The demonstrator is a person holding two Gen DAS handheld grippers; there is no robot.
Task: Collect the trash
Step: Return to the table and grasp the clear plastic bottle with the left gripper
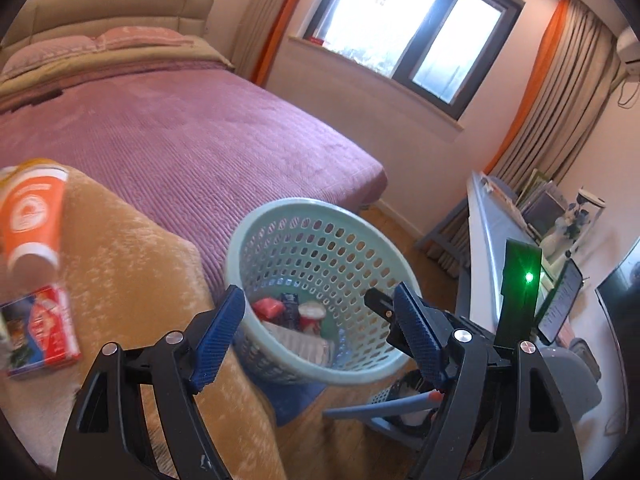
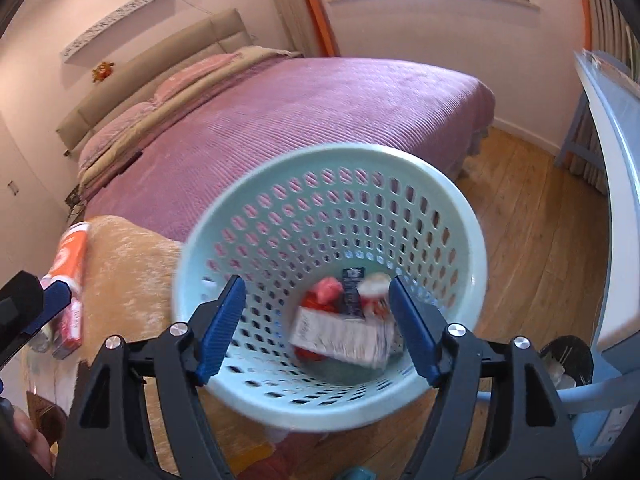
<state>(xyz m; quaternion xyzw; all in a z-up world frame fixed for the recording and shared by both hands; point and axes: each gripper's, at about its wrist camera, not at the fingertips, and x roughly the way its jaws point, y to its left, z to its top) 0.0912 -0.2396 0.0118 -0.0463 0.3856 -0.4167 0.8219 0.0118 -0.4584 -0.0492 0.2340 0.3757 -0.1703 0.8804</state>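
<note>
Right wrist view: blurred white carton (image 2: 340,334) half-covering red wrappers (image 2: 326,294) in basket (image 2: 472,248).

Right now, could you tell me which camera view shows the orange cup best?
The left wrist view: the orange cup shows nearly whole, lying on the tan blanket with its white logo visible, though blurred. The right wrist view shows only a narrow sliver near the left edge, beside the basket.

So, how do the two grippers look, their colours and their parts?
Both look alike: the left gripper and the right gripper have black angular frames with round silver bolts, and each carries two blue fingers with finely textured pads. No cables or sleeves show.
</note>
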